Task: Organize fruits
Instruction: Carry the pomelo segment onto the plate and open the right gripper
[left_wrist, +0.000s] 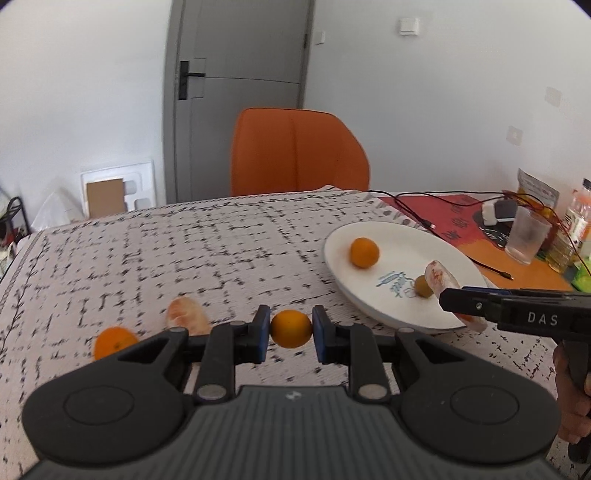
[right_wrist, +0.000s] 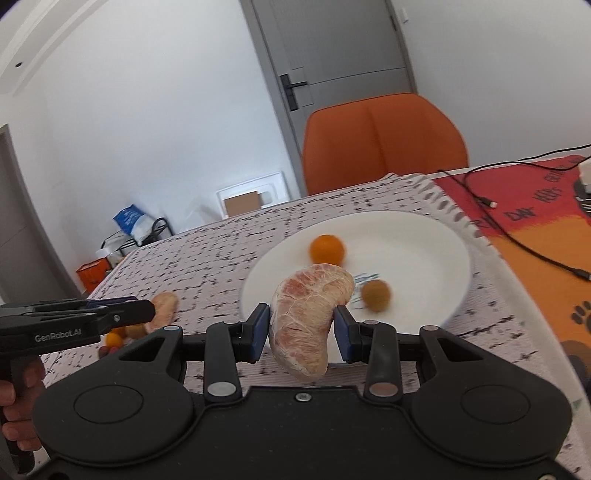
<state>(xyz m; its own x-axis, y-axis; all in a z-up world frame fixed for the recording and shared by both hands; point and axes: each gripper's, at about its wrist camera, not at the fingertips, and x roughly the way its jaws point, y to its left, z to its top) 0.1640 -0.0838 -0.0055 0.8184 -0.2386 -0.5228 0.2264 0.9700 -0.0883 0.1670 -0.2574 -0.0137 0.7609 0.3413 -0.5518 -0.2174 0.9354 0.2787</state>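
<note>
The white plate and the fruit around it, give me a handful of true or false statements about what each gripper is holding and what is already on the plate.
1. The left gripper is shut on a small orange. True.
2. The right gripper is empty. False: it holds a peeled pomelo segment.
3. The white plate holds one orange and one small brownish fruit. True.
4. All the fruit is already on the plate. False: another peeled segment and another orange lie on the patterned tablecloth.
5. The chair behind the table is blue. False: it is orange.
</note>
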